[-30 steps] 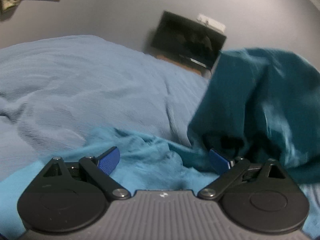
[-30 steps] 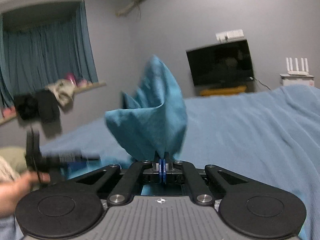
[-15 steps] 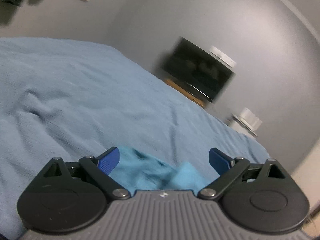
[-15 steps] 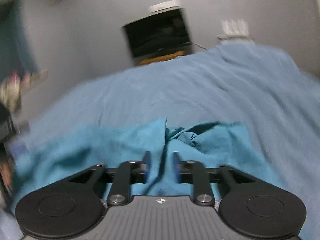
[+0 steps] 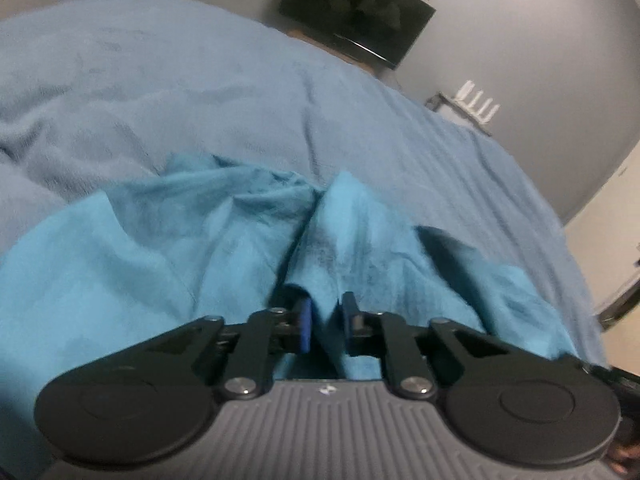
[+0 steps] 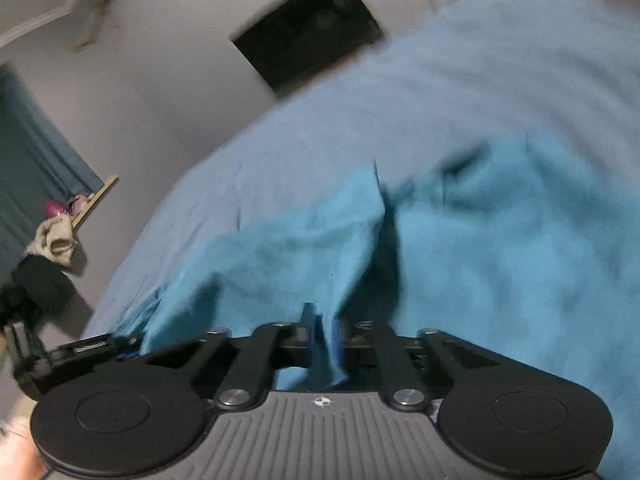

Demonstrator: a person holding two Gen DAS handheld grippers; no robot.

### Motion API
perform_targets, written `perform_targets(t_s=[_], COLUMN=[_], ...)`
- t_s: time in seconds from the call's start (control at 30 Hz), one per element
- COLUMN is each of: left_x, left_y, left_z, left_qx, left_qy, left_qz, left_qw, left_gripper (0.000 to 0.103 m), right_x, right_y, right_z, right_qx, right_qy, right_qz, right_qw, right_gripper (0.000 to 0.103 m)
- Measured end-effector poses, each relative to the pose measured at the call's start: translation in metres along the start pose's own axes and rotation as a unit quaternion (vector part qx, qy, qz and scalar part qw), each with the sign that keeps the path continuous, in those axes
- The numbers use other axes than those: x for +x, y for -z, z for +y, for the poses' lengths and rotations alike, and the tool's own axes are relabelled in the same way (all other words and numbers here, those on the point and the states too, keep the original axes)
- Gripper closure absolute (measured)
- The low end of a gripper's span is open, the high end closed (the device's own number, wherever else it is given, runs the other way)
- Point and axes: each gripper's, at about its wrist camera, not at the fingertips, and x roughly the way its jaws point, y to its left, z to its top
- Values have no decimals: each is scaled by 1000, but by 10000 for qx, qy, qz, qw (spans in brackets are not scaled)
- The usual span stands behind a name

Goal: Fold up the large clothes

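Note:
A large teal garment [image 5: 168,248] lies crumpled on the blue bedspread [image 5: 160,80]. My left gripper [image 5: 325,324] has its jaws nearly closed around a raised fold of the garment. In the right wrist view the same garment [image 6: 500,248] spreads over the bed. My right gripper [image 6: 324,334] is shut on a fold of it that stands up between the fingers. The left gripper's body [image 6: 80,354] shows at the lower left of the right wrist view.
A black TV [image 5: 356,8] hangs on the grey wall beyond the bed, with a white router [image 5: 478,104] on a stand to its right. Clothes [image 6: 56,240] pile on a shelf by the teal curtain [image 6: 36,152] at left.
The right gripper dropped from holding the garment high to the bed, opened, then closed on a fold. The left gripper went from wide open to nearly closed on a fold.

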Motion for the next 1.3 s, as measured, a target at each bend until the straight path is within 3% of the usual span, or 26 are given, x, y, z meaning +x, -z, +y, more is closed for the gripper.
perform_targets(t_s=[0.1, 0.17, 0.3, 0.37, 0.43, 0.53, 0.63, 0.7, 0.77, 0.87, 0.97, 1.07, 1.13, 1.2, 1.23, 1.3], left_x=[-14, -12, 5, 4, -2, -21, -35, -33, -27, -5, 22, 39, 53, 65, 63, 67], left_y=[7, 12, 25, 24, 19, 18, 25, 29, 37, 50, 60, 63, 65, 69, 71, 73], left_z=[-17, -28, -35, -32, -29, -36, -56, -72, -90, -109, -113, -105, -100, -101, -101, -105], left_qx=[331, 692, 982, 809, 654, 696, 1164, 1569, 1860, 2168, 2465, 2377, 2454, 2612, 2704, 2871], left_qy=[186, 39, -420, -544, -679, -818, -713, -484, -128, 110, -161, -253, -379, -538, -601, -674], left_qz=[-7, 150, 615, 559, 322, -388, -1040, -1236, -1180, -790, -300, 170, 300, 411, 427, 397], left_qw=[9993, 9975, 9924, 9937, 9950, 9935, 9852, 9787, 9754, 9730, 9685, 9709, 9682, 9629, 9599, 9547], left_gripper=[95, 95, 94, 81, 69, 53, 34, 34, 34, 34, 34, 34, 34, 34, 34, 32], right_x=[-15, -15, -3, 1, -4, -11, -16, -18, -19, -10, 12, 32, 45, 58, 66, 67], right_y=[-5, -5, 6, 10, 13, 14, 16, 21, 24, 30, 37, 40, 43, 47, 50, 52], right_z=[1, -2, -2, 5, 15, 28, 50, 65, 81, 97, 98, 92, 84, 76, 72, 72], right_qx=[-147, -115, -367, -579, -801, -1219, -1791, -2207, -2530, -2897, -3090, -3054, -2970, -2900, -2924, -2965], right_qy=[255, 541, 1132, 1319, 1506, 1558, 1271, 1043, 729, 513, 573, 743, 960, 1145, 1249, 1266], right_qz=[-409, -441, 96, 202, 58, -420, -872, -1129, -1220, -1024, -580, -24, 353, 635, 698, 718], right_qw=[9987, 9975, 9928, 9894, 9853, 9793, 9717, 9632, 9570, 9502, 9476, 9493, 9494, 9480, 9455, 9439], right_gripper=[98, 98, 94, 85, 73, 58, 58, 56, 55, 55, 55, 55, 56, 64, 67, 64])
